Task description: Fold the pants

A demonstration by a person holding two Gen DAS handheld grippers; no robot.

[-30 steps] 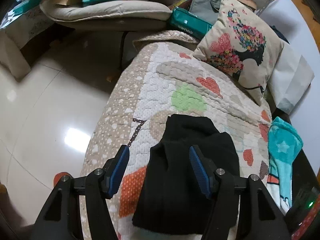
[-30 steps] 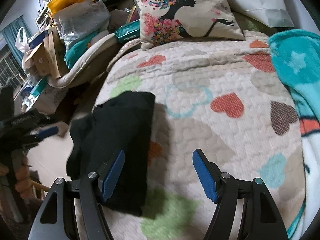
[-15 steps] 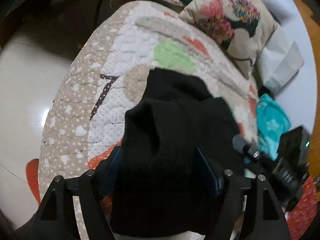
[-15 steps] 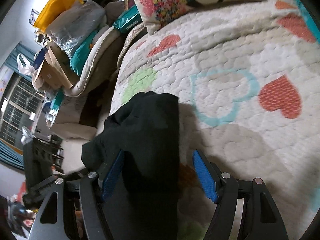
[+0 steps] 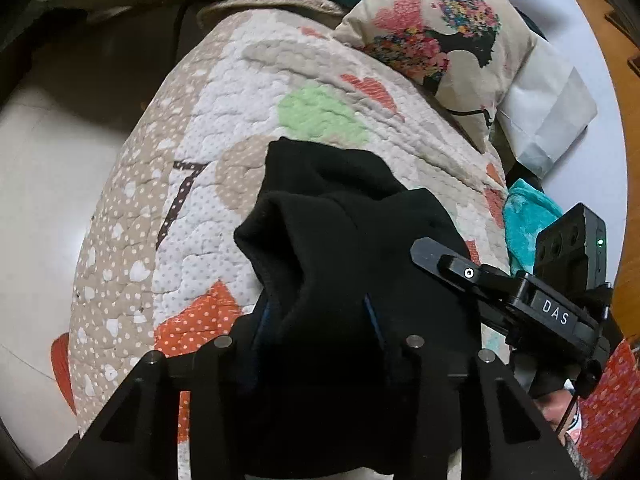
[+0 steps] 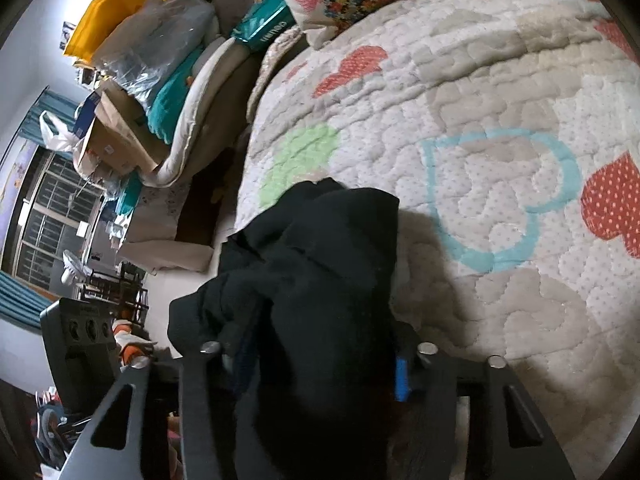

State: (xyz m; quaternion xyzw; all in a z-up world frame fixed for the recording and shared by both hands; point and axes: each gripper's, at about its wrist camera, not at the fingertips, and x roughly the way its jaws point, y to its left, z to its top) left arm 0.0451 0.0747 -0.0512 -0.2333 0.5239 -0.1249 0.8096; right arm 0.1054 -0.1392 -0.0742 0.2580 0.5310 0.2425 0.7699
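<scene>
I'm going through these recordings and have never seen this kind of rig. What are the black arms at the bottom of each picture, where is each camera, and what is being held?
There is no robot here. A person holds one two-finger gripper in each hand, and each gripper carries a fisheye camera that looks forward along its fingers. The black arms at the bottom are those fingers, with blue pads.

One picture is from the left gripper, the other from the right gripper. The left view also shows the right gripper from the side, at the right.

The surface is a quilted heart-pattern cover with a floral pillow at its far end. On it lie black pants, bunched up. Both grippers are closed on the near end of the pants, with cloth filling the gap between the fingers.
</scene>
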